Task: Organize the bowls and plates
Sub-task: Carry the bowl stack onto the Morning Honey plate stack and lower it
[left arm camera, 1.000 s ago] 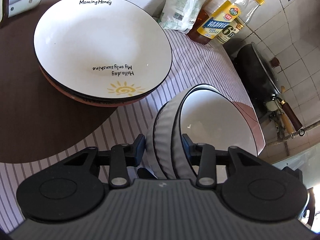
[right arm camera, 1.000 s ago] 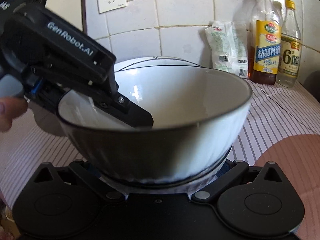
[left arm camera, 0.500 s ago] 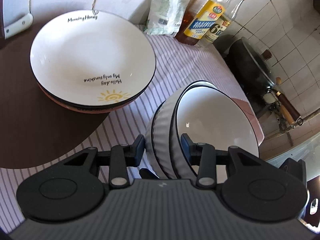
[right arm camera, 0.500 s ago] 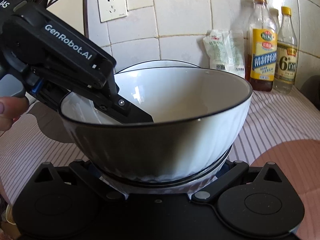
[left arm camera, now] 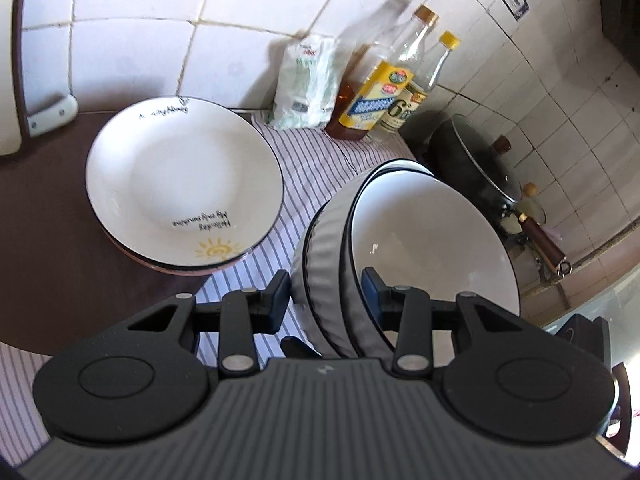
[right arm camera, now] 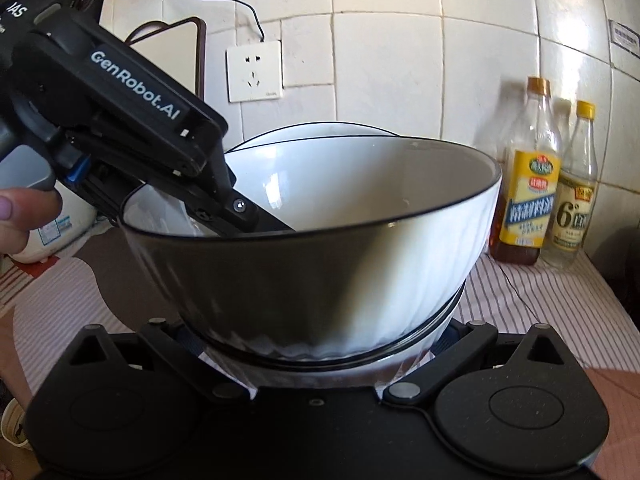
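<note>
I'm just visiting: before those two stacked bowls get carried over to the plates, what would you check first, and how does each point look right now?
1. Left gripper clamps the wall of the stacked bowls: ok.
2. Right gripper grips the bowl stack's base: cannot tell, its fingertips are hidden.
3. Bowls nested evenly, rims close together: ok.
4. Bowl interior empty, apart from the left gripper's finger: ok.
5. Plate stack on the brown mat, nothing on top: ok.
6. Bottles stand apart from the bowls: ok.
</note>
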{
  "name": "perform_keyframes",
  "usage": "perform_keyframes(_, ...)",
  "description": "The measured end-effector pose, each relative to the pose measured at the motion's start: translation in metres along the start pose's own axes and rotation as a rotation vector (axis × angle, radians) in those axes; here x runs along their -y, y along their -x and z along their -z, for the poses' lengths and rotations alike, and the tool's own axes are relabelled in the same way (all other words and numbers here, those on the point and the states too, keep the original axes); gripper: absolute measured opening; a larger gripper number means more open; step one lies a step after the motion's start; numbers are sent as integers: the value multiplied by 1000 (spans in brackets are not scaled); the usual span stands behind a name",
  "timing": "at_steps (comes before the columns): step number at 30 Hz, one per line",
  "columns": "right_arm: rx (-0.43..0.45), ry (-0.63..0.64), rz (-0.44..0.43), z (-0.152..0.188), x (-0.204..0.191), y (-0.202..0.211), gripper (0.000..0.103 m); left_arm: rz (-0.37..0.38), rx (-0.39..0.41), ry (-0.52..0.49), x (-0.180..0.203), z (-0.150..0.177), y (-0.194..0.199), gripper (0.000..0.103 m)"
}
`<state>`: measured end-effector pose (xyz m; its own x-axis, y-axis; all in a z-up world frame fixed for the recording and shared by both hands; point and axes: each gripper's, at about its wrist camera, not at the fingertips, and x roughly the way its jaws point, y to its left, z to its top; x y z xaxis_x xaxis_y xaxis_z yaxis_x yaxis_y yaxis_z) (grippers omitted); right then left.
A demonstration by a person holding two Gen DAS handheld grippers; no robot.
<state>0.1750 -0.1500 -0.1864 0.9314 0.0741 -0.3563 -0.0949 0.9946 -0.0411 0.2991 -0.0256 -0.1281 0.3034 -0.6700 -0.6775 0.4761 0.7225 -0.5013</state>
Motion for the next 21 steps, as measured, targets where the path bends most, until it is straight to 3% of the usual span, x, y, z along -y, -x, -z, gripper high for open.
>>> perform_keyframes(8, 29, 37, -51, -25, -3, -19, 103, -23, 41, 39, -17, -28, 16, 37)
perform_keyframes(21, 28, 53, -127, -61, 6, -107, 103, -103, 94, 76, -76, -77, 9, 37)
